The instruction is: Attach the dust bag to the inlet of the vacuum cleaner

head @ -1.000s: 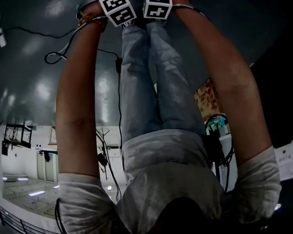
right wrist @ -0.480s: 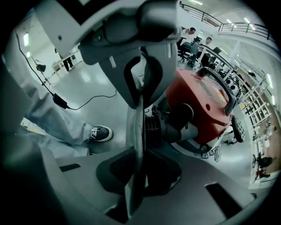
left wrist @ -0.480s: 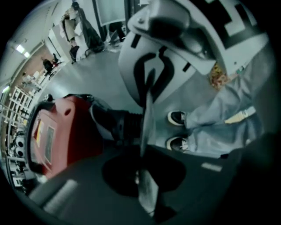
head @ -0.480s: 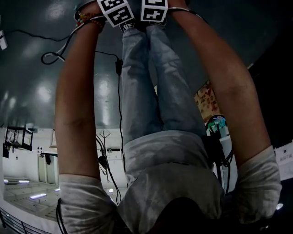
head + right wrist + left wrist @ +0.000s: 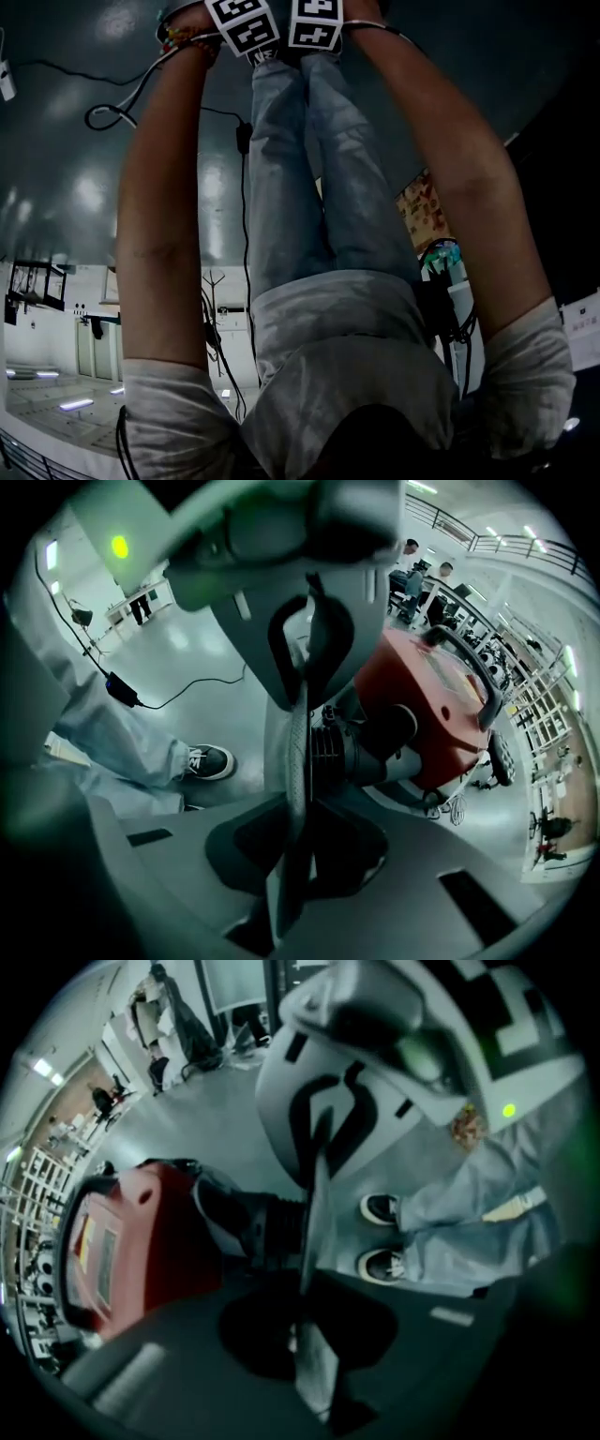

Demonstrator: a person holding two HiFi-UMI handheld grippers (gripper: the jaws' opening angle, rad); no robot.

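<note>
Dust bag (image 5: 314, 1199) – a thin pale sheet seen edge-on, held upright just in front of the black ribbed inlet (image 5: 267, 1232) of the red vacuum cleaner (image 5: 122, 1241). In the right gripper view the bag edge looks right up against the inlet mouth. Can't tell whether the collar is seated on it or only pressed up to it.

Left tongs (image 5: 302, 1283) are clamped on the bag's near edge. Right tongs (image 5: 295, 808) are clamped on it too, from the opposite side, so the two face each other with the sheet between. The vacuum cleaner sits on the grey floor (image 5: 187, 658), the person's shoes (image 5: 380, 1209) are just beside the bag, and a cable (image 5: 178, 700) trails behind. Head view shows only the arms (image 5: 159, 187) reaching down, close together.

Step, as a judgement: fitting the bag opening to the inlet – either lining up or the last press-on. If it isn't seated, the next move calls for firm grips on both sides, the opening centred on the inlet, and a square push along its axis so the collar doesn't skew.
</note>
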